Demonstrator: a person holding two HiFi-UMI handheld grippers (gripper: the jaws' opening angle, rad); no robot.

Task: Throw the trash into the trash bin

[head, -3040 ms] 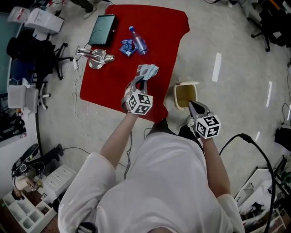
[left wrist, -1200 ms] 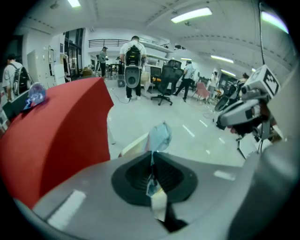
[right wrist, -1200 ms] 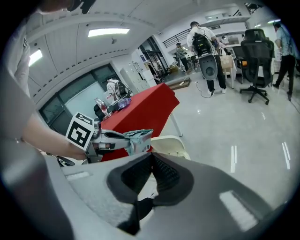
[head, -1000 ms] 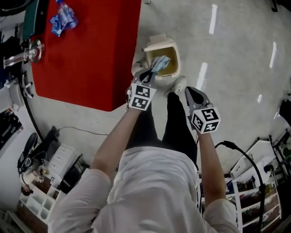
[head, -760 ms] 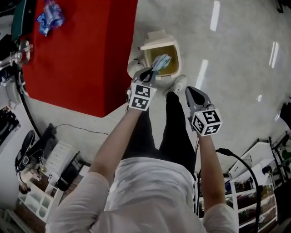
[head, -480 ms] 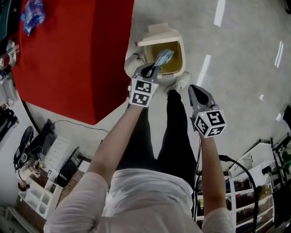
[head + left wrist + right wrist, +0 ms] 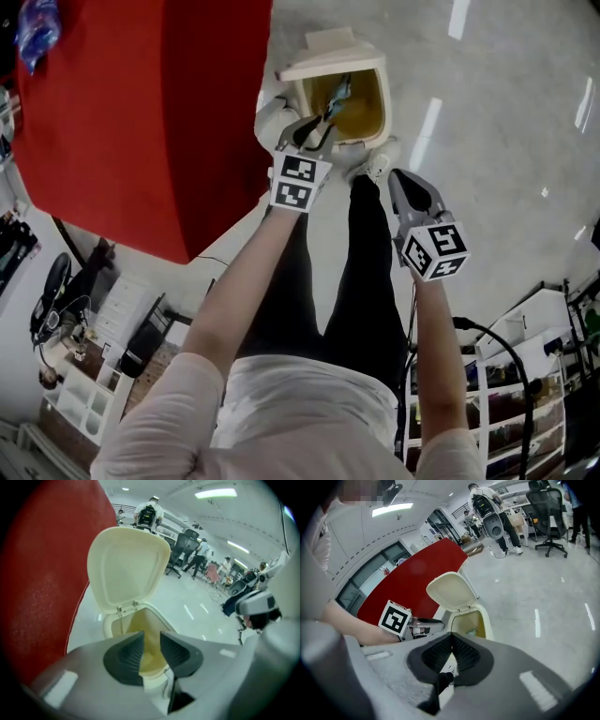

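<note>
1. My left gripper (image 7: 314, 129) hangs over the near rim of the trash bin (image 7: 382, 94), whose lid (image 7: 126, 564) stands flipped up. Its fingers have just been opening and now stand apart. Nothing is between them, and through the gap I see only the bin's yellowish inside.
2. The trash (image 7: 336, 96), a pale blue crumpled wrapper, sits just beyond those fingertips, inside the bin's mouth. As far as I can tell it is clear of the pads.
3. It reads as a narrow strip. Its long axis runs from my fingertips toward the hinge side, with the far end aimed at the lid.
4. To finish this release cleanly, I would keep the fingers spread and hold over the opening until the wrapper has sunk below the rim. A sideways sweep could snag it and drag it out, so I judge a straight pull back is safest.
5. My right gripper (image 7: 397, 178) has its fingers together and empty, beside the bin and apart from it.
6. The red counter (image 7: 141, 112) carries more blue litter (image 7: 36, 23) at its far corner.
</note>
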